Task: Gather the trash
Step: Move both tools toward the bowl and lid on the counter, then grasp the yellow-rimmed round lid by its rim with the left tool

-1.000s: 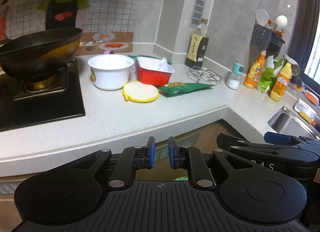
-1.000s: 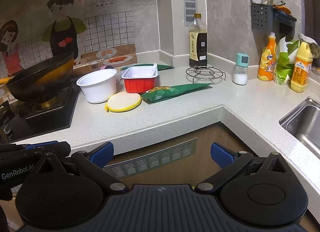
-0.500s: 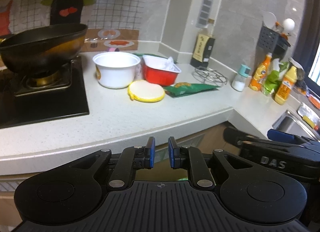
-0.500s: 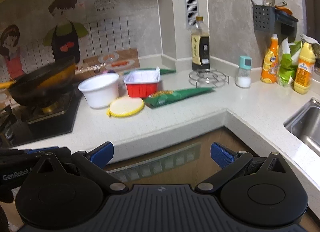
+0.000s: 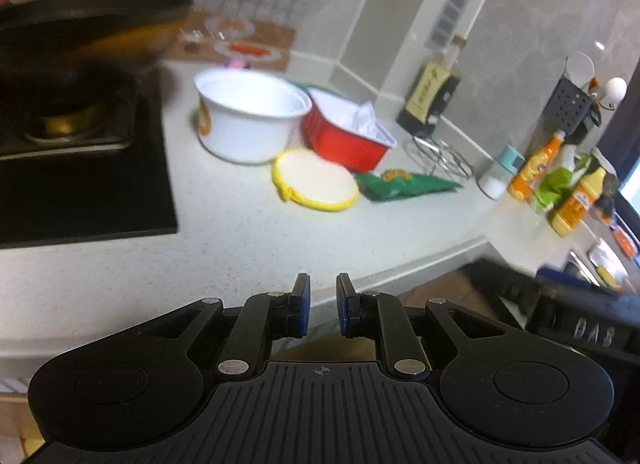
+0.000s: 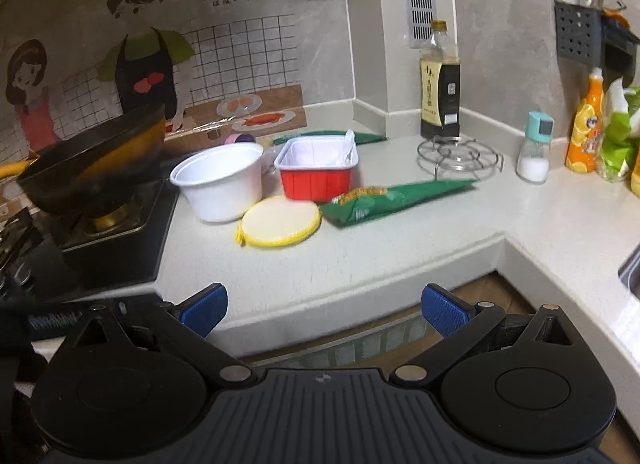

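Trash cluster sits on the table [image 6: 400, 248], ahead of both claws, none touched yet.

White bowl [image 6: 219, 180]: biggest, ahead-left of right claw [image 6: 324, 304], dead ahead and a bit left of left claw [image 5: 319, 306]. Prob thin plastic, light, empty, flexes if squeezed; grab at rim wall, one finger in, one out.

Red tray [image 6: 318, 171]: just right of bowl, touching or nearly. Peeled film and what looks like a white spoon inside. Light, crushable; pinch a side wall by the rim, keep level in case of residue.

Green wrapper [image 6: 384, 197]: ahead-right of right claw, lying flat, one end beside the lid. Soft, slick, crinkly foil; pinch a raised fold, mid-body. A 2nd green wrapper [image 6: 328, 136] lies behind the tray, partly hidden.

Yellow-rim lid [image 6: 280, 221]: nearest, straight ahead of right claw, flat on table. Thin, stiff-ish, hard to get under; take the edge tab on its left or slide it to table edge.

Left claw: fingers nearly together, small gap, holding nothing. Right claw: spread wide, empty.
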Demonstrator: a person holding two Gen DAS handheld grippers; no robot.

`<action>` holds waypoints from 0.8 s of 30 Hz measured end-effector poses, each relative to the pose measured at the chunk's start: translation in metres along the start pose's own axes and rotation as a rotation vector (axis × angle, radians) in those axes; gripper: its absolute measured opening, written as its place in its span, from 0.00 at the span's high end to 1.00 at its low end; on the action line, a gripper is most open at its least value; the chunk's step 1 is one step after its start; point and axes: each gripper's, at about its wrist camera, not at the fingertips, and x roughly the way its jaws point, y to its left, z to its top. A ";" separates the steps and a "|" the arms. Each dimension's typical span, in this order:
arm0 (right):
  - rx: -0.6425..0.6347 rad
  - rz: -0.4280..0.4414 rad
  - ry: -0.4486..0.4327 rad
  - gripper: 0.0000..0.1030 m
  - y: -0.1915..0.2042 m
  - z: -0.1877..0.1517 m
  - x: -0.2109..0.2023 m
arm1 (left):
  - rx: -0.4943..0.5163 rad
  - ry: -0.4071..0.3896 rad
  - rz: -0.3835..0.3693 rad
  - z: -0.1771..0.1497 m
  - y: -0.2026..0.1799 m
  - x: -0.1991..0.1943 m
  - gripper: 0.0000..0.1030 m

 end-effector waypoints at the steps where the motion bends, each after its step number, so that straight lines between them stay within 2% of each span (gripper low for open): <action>1: -0.004 -0.016 -0.004 0.00 0.002 0.005 0.004 | -0.006 0.019 -0.031 0.005 0.006 0.006 0.84; 4: 0.006 -0.070 -0.011 0.00 0.010 0.019 0.021 | -0.017 0.043 -0.089 0.023 0.026 0.019 0.84; 12: 0.096 -0.173 0.026 0.00 0.034 0.041 0.068 | 0.018 0.043 -0.100 0.068 0.071 0.040 0.84; 18: 0.167 -0.285 0.004 0.00 0.052 0.045 0.072 | 0.039 0.046 -0.217 0.087 0.089 0.060 0.84; 21: 0.168 -0.356 0.006 0.00 0.053 0.041 0.067 | 0.009 0.080 -0.220 0.090 0.091 0.077 0.84; 24: 0.164 -0.405 0.015 0.00 0.047 0.036 0.059 | 0.023 0.103 -0.233 0.091 0.086 0.088 0.84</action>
